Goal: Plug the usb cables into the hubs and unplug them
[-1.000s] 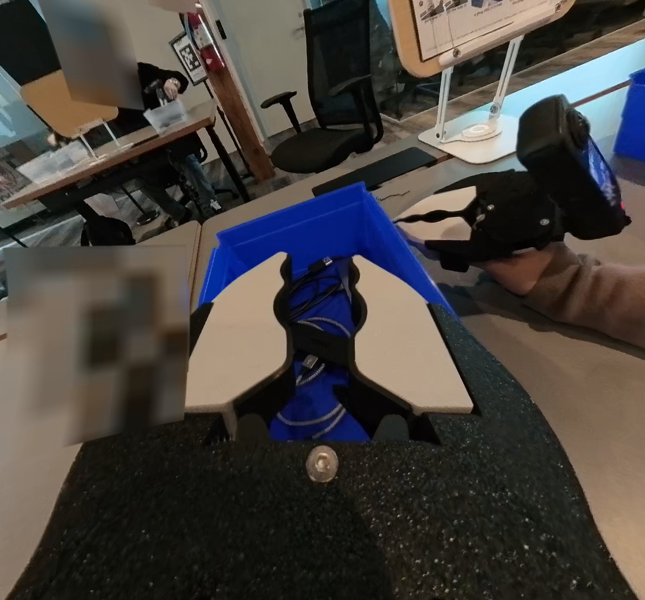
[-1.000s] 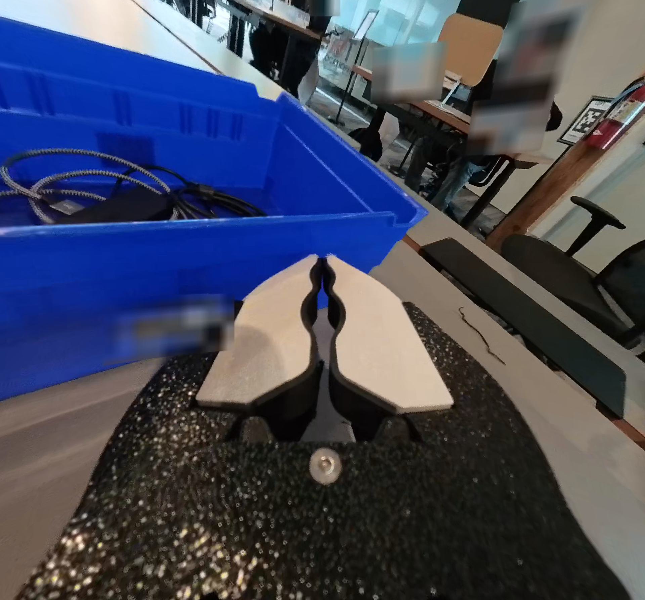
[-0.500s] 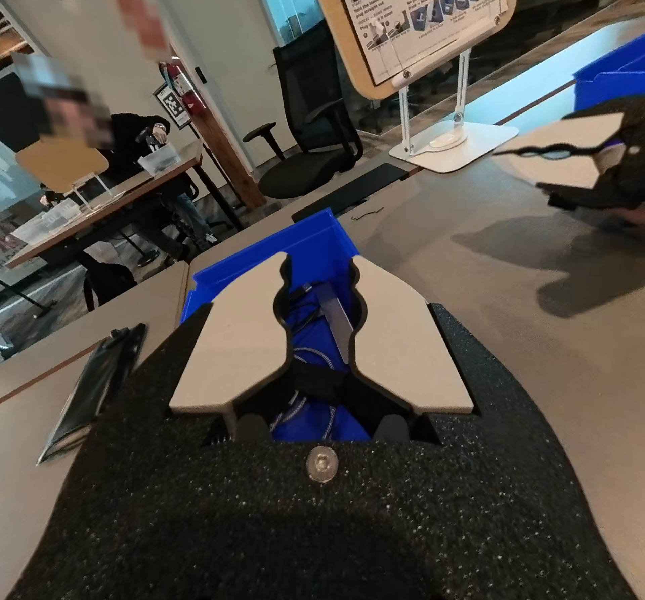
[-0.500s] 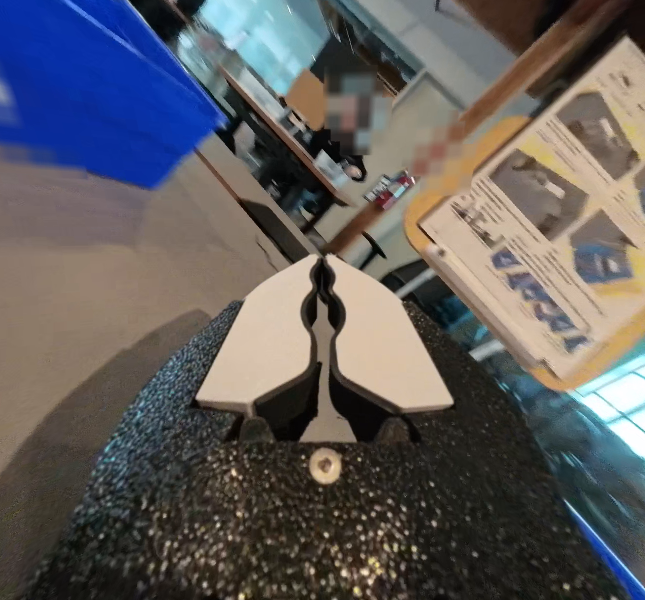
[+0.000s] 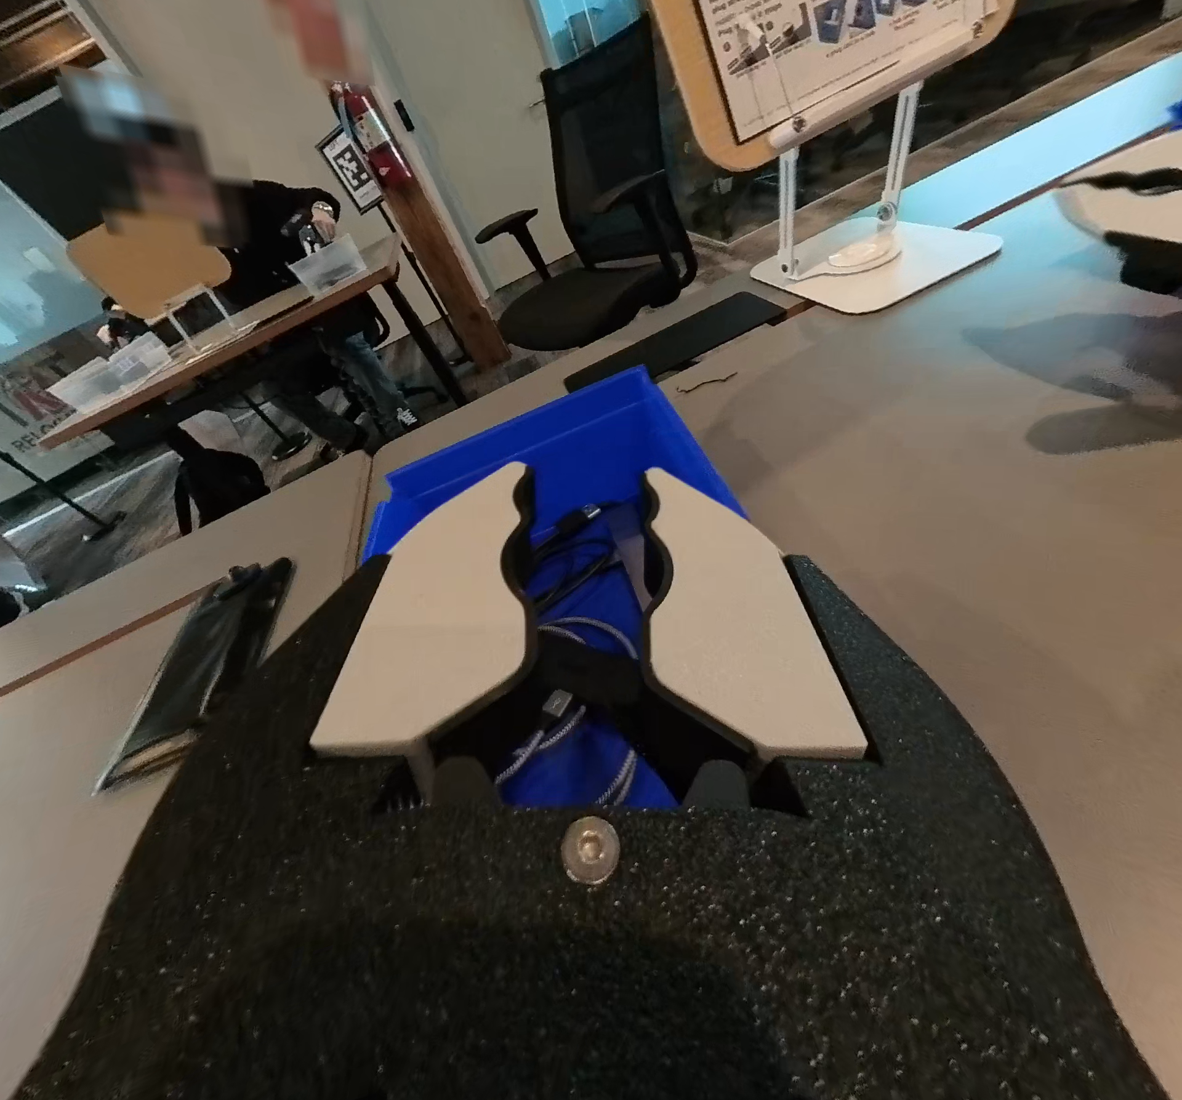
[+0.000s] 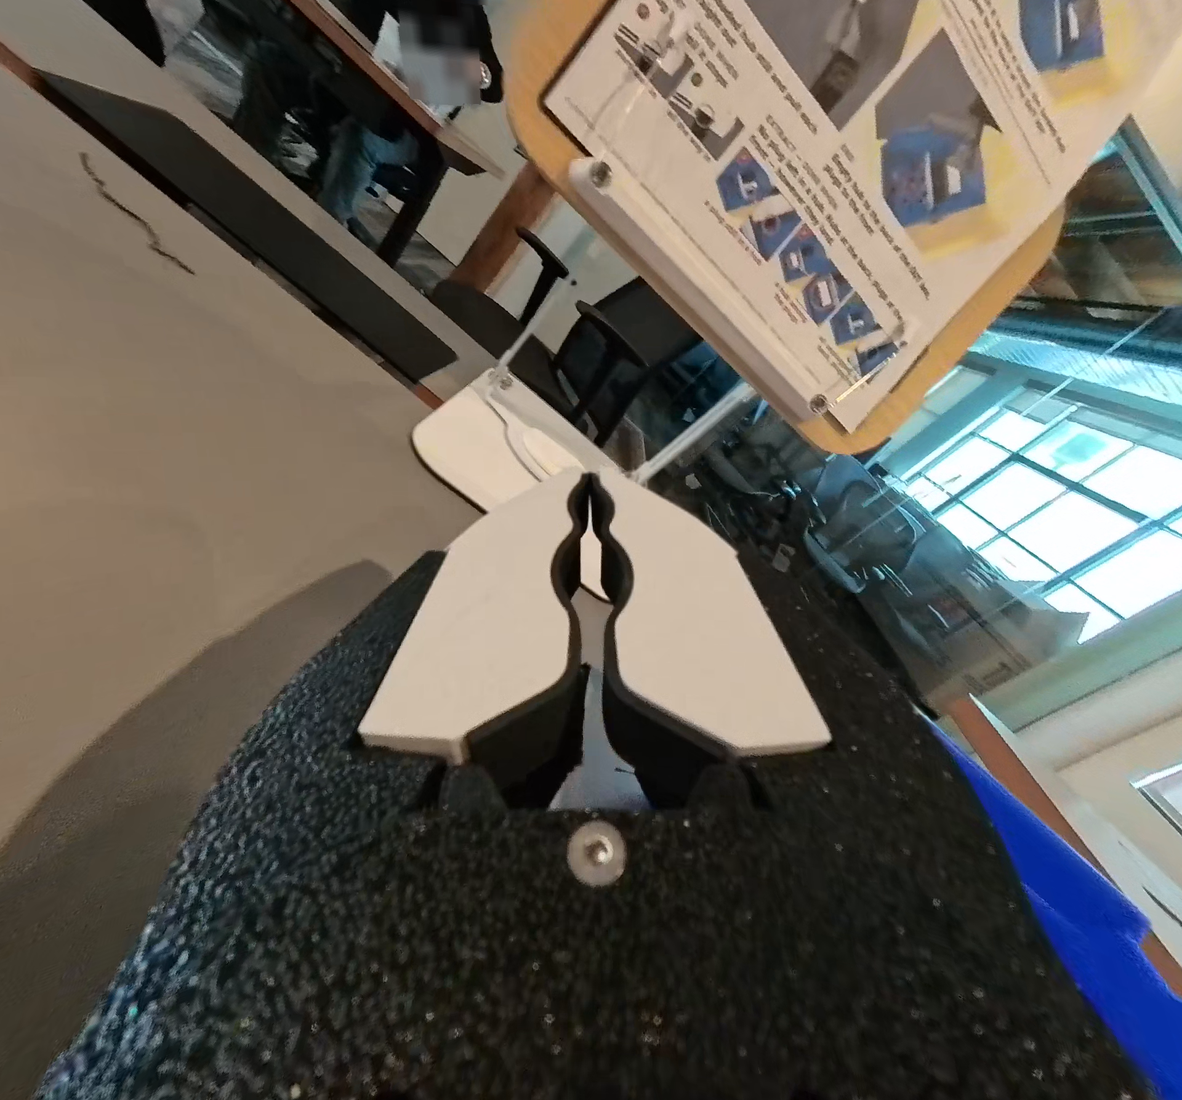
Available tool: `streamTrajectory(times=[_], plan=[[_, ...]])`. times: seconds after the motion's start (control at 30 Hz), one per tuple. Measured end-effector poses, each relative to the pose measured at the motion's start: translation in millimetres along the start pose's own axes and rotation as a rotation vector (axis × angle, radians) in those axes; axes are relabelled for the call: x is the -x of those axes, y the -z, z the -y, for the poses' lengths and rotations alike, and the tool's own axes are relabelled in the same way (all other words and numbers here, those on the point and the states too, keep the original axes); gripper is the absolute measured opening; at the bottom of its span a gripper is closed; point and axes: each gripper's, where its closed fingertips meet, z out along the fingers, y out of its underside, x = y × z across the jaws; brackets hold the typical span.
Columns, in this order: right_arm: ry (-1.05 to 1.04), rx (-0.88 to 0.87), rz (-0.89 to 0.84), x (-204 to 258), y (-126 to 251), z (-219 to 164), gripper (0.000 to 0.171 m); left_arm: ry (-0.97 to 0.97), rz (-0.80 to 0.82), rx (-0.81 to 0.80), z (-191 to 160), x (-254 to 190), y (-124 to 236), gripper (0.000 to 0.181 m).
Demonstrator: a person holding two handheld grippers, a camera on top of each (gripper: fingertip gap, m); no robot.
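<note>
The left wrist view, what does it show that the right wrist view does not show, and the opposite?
Only the left wrist view shows the open left gripper above the blue bin, with cables and a grey hub inside, and a dark flat item on the table.

Only the right wrist view shows the right gripper close up, shut and empty, and bright windows.

Both show the instruction board on its white stand, the grey table and an office chair.

From the left wrist we look close down into the blue bin (image 5: 575, 442); our rolled right wrist view faces the instruction board (image 6: 831, 142). Both share the board's white base on the table's far edge (image 5: 882, 276).
</note>
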Motion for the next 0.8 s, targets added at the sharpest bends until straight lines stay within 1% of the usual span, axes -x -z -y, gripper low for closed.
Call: streamTrajectory(times=[0.07, 0.17, 0.27, 0.33, 0.43, 0.5, 0.63, 0.7, 0.8], plan=[[-0.021, -0.02, -0.013, -6, 1, 1, 0.0, 0.022, 0.008, 0.005, -3, 5, 0, 0.032], [-0.061, -0.143, 0.027, 2, 11, 24, 0.0, 0.051, 0.018, 0.021, -11, 14, 0, 0.031], [-0.116, -0.275, 0.153, 39, 28, 64, 0.001, 0.055, 0.064, 0.055, -24, 30, 2, 0.032], [-0.149, -0.376, 0.25, 70, 42, 97, 0.007, 0.055, 0.106, 0.08, -35, 46, 6, 0.039], [-0.201, -0.519, 0.4, 116, 65, 144, 0.024, 0.08, 0.146, 0.112, -49, 66, 14, 0.055], [-0.215, -0.569, 0.464, 139, 74, 167, 0.037, 0.122, 0.146, 0.12, -54, 73, 16, 0.072], [-0.313, -0.593, 0.549, 161, 81, 200, 0.059, 0.219, 0.107, 0.107, -57, 74, 16, 0.092], [-0.378, -0.609, 0.603, 164, 86, 218, 0.064, 0.237, 0.106, 0.109, -58, 75, 16, 0.1], [-0.432, -0.614, 0.708, 168, 92, 244, 0.088, 0.277, 0.112, 0.111, -61, 80, 17, 0.116]])
